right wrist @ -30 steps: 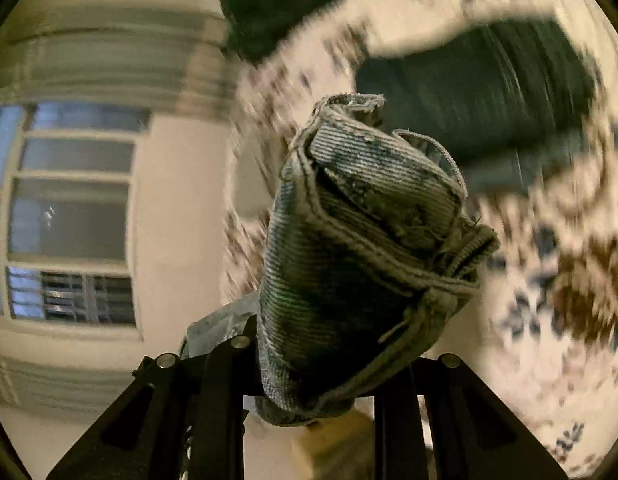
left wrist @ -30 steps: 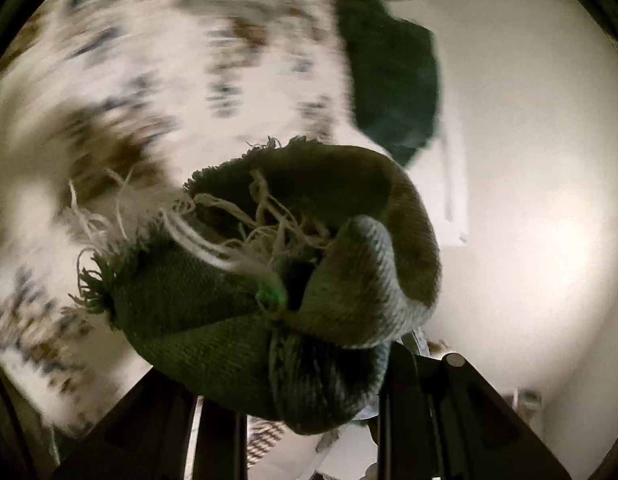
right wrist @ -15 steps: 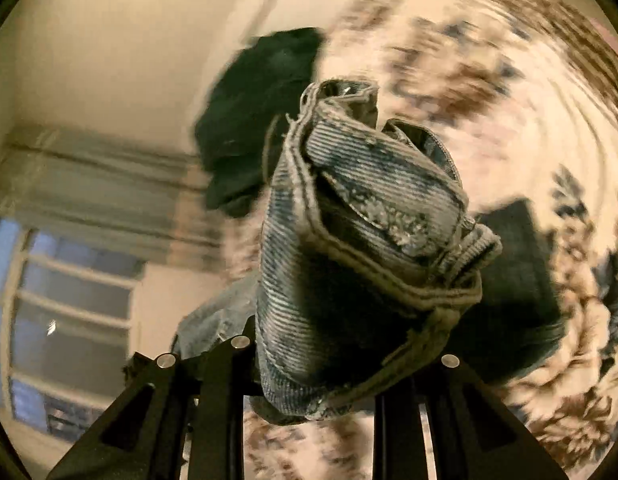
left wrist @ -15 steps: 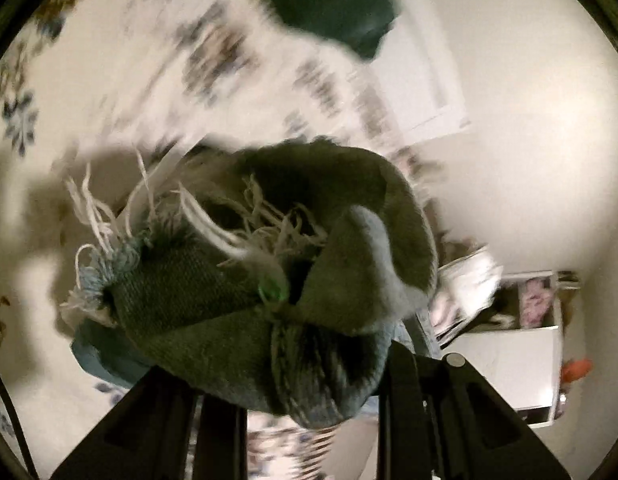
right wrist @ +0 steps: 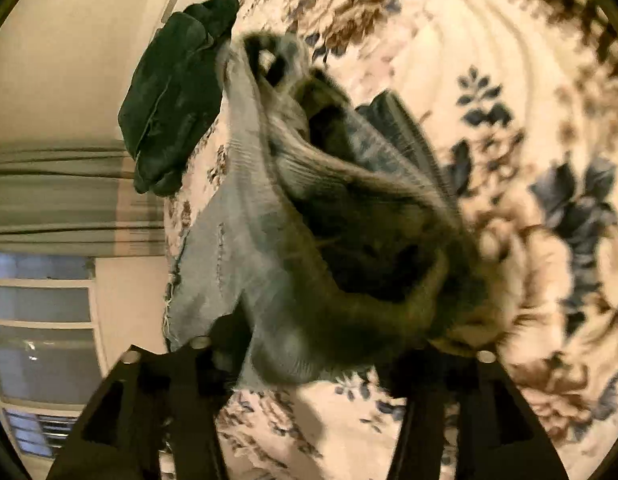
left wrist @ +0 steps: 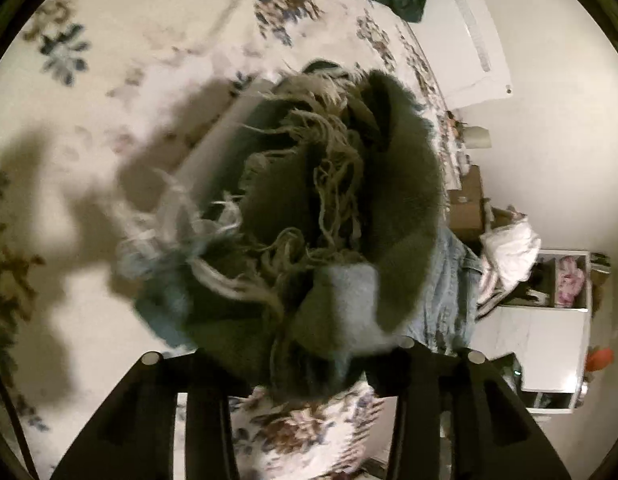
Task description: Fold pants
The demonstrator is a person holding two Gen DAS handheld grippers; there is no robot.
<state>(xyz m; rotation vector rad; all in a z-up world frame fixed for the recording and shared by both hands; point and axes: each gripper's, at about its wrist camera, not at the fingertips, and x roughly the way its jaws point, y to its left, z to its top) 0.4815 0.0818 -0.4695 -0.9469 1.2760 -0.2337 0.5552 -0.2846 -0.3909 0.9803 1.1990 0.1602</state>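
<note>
Overhead, left tongs (left wrist: 309, 356) grip the jeans (left wrist: 325, 216) by a frayed hem (white threads loose). Right tongs (right wrist: 305, 352) clamp another bunched part of them, all held above the floral bedspread (right wrist: 529, 100); dark garment (right wrist: 173, 92) lies well apart.

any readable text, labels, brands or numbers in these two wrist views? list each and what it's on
None readable.
Bunched blue denim pants in the left gripper: frayed threads only, no tag showing.
Same pants in the right gripper: stitching, no label legible.
Floral cream bedspread: pattern only.
Dark green garment: no print visible.
White shelf unit: its contents are too small and blurred to read.
</note>
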